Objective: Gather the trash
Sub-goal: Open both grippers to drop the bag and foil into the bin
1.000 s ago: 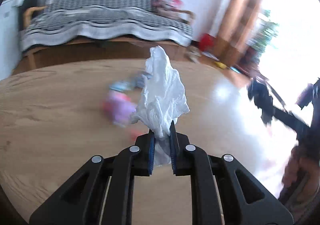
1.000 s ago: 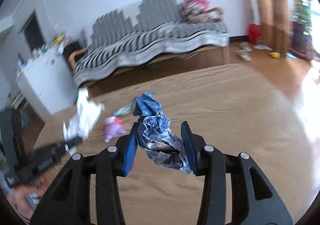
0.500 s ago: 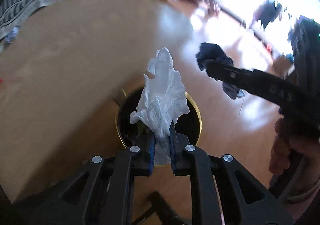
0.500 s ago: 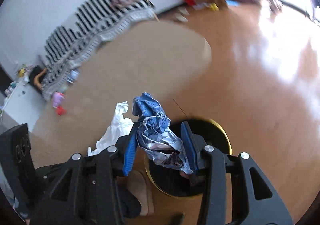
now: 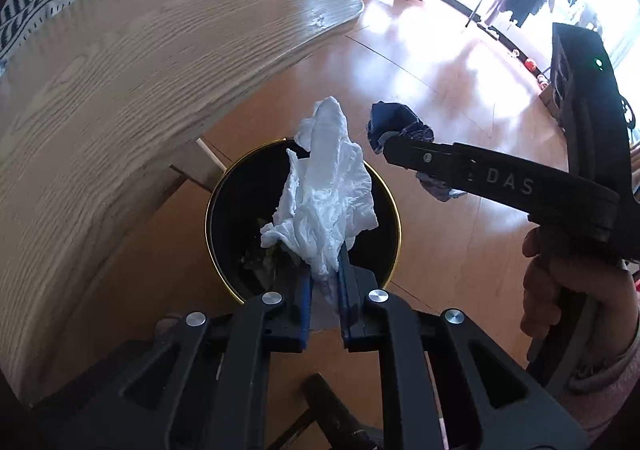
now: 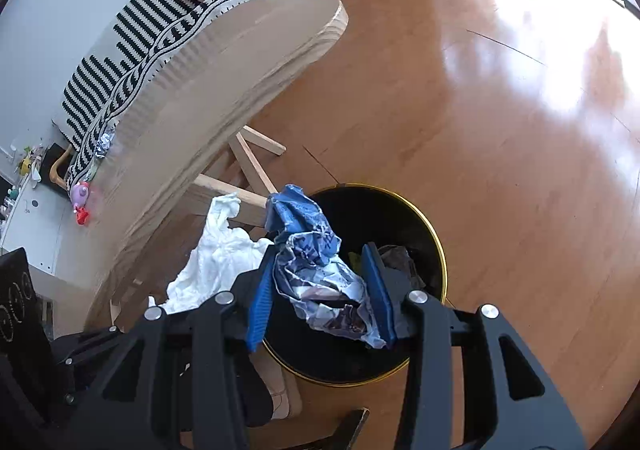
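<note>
My left gripper is shut on a crumpled white tissue, which hangs over the mouth of a black, gold-rimmed trash bin on the floor beside the table. In the right wrist view the tissue shows at the left. My right gripper is shut on a crumpled blue and silver wrapper, held above the same bin. From the left wrist view the right gripper reaches in from the right with the wrapper just past the bin's rim. Some trash lies inside the bin.
The round wooden table overhangs the bin's left side, its legs close by. A pink toy and more scraps remain on the table's far side. A striped sofa stands behind. A hand grips the right gripper. Bare wooden floor lies to the right.
Both grippers swung off the tabletop and down toward the floor, carrying the tissue and the wrapper, and now hover over the trash bin. Neither grip has changed.
</note>
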